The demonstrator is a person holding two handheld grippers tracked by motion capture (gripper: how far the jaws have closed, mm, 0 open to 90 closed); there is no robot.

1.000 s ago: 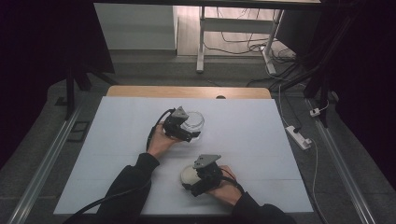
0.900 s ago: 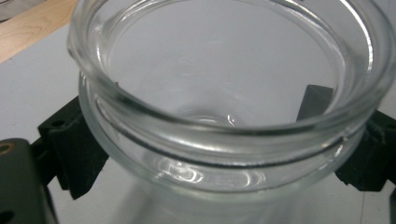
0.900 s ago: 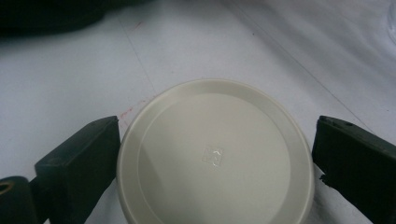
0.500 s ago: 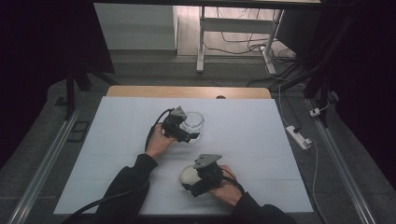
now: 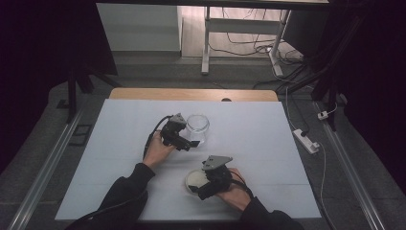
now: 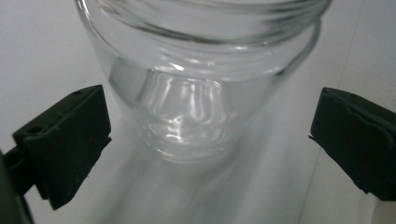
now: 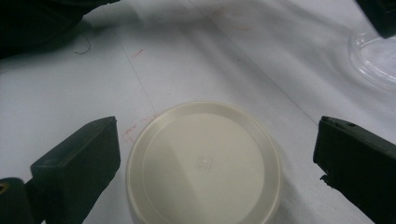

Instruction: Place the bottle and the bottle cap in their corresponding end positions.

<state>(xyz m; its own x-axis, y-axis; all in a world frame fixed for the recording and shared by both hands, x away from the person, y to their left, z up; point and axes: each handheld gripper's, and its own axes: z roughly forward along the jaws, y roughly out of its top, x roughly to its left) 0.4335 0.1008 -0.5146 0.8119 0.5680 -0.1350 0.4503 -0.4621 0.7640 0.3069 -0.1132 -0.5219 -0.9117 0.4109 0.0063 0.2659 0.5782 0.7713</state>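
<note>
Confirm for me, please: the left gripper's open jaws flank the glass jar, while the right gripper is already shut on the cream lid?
Not quite. The right gripper is open: the right gripper view shows its jaws apart on either side of the cream lid, not touching it. The left gripper does flank the glass jar.

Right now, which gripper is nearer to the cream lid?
Right. The right gripper has its open fingers on either side of the cream lid; the left gripper is farther up the table, around the glass jar.

Dim surroundings; bright table; soft close-ups
</note>
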